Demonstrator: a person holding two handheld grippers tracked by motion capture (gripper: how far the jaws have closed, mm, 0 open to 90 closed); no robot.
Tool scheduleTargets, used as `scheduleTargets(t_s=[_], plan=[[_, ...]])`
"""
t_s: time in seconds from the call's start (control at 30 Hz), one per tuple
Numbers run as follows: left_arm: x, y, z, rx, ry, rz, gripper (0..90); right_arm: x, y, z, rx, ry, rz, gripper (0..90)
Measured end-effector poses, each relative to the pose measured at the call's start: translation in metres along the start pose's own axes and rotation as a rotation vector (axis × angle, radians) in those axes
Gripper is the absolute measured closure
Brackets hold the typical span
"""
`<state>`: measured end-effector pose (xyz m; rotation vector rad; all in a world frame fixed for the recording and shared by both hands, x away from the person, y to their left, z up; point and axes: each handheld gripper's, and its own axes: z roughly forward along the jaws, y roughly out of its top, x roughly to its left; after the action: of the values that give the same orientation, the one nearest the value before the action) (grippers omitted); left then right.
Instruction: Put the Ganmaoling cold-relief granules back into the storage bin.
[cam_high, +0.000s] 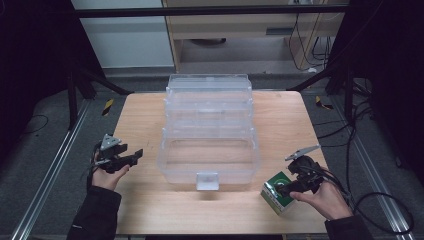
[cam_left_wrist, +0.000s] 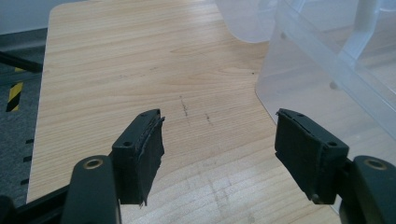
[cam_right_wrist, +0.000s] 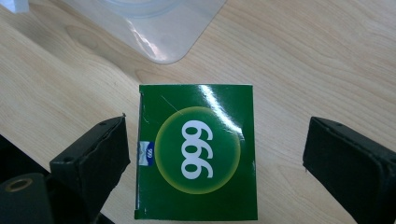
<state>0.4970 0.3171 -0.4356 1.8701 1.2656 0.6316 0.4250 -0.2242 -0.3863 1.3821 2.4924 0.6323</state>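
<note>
- While the green box (cam_right_wrist: 196, 151) lies on the bench (cam_high: 150, 200), it is straddled untouched by the released right tongs (cam_right_wrist: 215, 158).
- Left tongs (cam_left_wrist: 219, 149) are held released beside the clear plastic organiser box (cam_high: 210, 132).

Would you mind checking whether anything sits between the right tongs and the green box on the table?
Nothing visible does. The right tongs are open, and the green box lies on the table directly between the jaws, with bare wood in the gap on each side. The clear plastic bin sits beyond the box, apart from it.

Clear bin (cam_high: 209, 150) (mid-table) blocks; bare wood (cam_high: 145, 200) flanks it.
</note>
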Motion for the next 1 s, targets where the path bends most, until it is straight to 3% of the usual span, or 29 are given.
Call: scheduleTargets(t_s=[0.6,1.0], plan=[[0.0,-0.002,0.002,0.012,-0.002,0.003,30.9,0.004,0.004,0.024,0.138,0.02,-0.02,6.3],[0.001,-0.003,0.003,0.017,-0.002,0.004,30.6,0.006,0.009,0.035,0.185,0.029,-0.037,7.0]])
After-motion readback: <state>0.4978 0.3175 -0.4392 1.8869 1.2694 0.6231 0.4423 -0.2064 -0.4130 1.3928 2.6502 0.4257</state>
